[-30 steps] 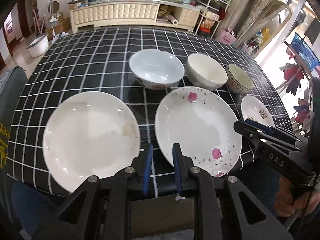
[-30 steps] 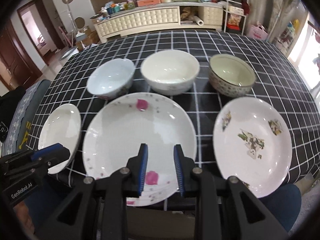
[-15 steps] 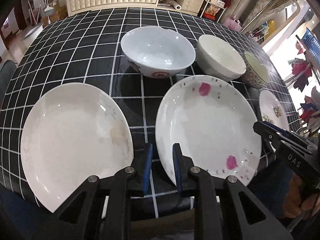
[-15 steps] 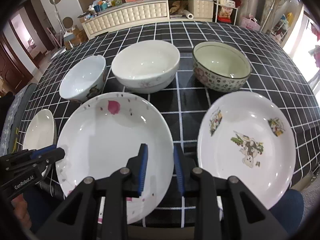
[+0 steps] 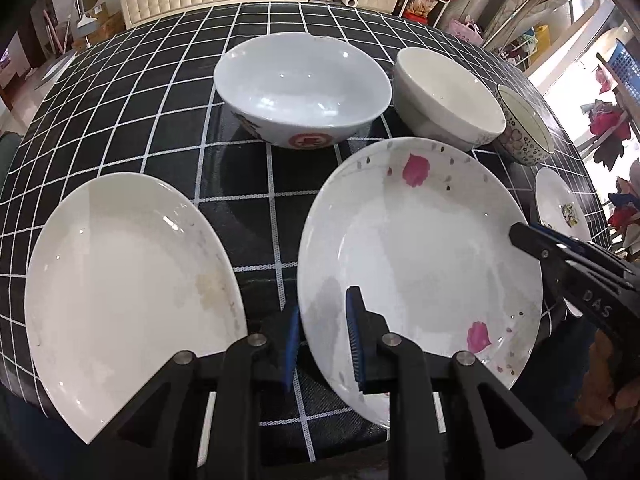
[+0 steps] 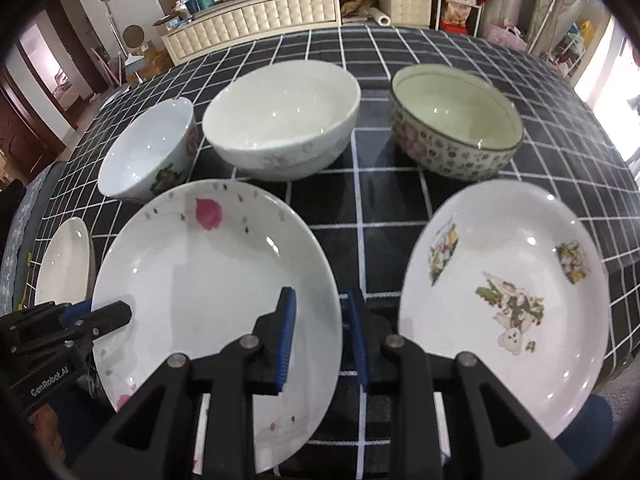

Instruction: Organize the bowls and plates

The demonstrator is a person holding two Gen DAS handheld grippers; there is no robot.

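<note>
Both grippers straddle the pink-petalled white plate's (image 5: 416,248) opposite rims.
Left gripper (image 5: 323,340) and right gripper (image 6: 320,336) stand parted, grasping nothing; seat pads squarely over each rim before pinching.

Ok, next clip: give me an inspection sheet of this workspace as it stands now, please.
Surface: table under a black cloth with a white grid.
Job's things: three plates in front: plain white plate, petal plate, picture plate. Three bowls behind: pale blue bowl, white bowl, patterned bowl. Nothing stacked.
Clutter: nothing seen on the table.
Grippers: left gripper and right gripper straddle the petal plate's opposite rims, jaws apart, not pressing.
Cables: nothing seen.
Surroundings: cluttered sideboard, shelves.
</note>
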